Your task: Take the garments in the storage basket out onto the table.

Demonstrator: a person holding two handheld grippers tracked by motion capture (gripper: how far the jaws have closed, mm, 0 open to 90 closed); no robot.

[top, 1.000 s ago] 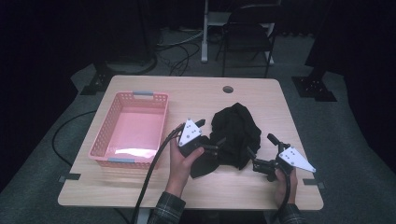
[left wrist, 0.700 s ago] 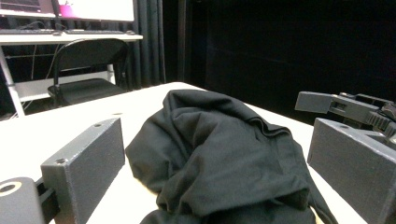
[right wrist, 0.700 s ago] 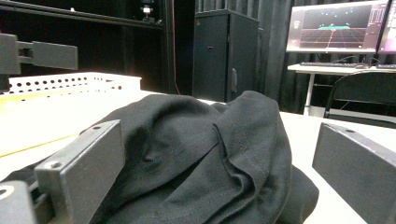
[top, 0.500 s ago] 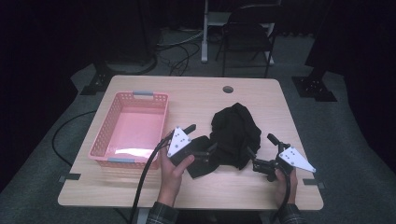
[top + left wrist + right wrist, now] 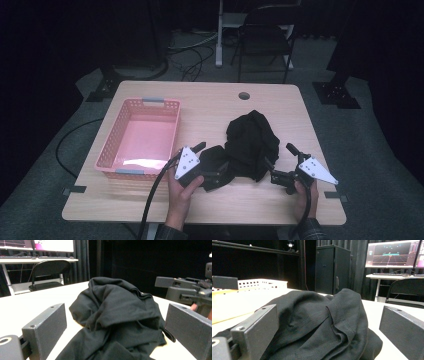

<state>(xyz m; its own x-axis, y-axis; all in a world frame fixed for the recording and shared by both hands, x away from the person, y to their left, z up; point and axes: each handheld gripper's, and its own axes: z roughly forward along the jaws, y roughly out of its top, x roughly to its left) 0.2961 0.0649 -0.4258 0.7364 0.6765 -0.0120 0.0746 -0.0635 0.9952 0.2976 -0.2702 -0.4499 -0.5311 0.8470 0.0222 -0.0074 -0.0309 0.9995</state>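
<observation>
Left claw (image 5: 216, 176) has slid back toward the worktop's (image 5: 210, 102) near edge, jaws spread around the crumpled black cloth's (image 5: 250, 142) corner. Right claw (image 5: 274, 175) hasn't budged, also spread wide.

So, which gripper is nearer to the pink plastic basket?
Left. The left gripper sits just off the pink plastic basket's near right corner; the right gripper is beyond the crumpled black cloth.

left gripper (image 5: 216, 176): blocky dark-grey jaws, screw heads on the tips, grey three-cornered plate w/ small holes, thick black cable | right gripper (image 5: 274, 175): same build, plate + black cable | sleeves (image 5: 167, 233): dark plaid cuffs, pretty blurry tbh
</observation>
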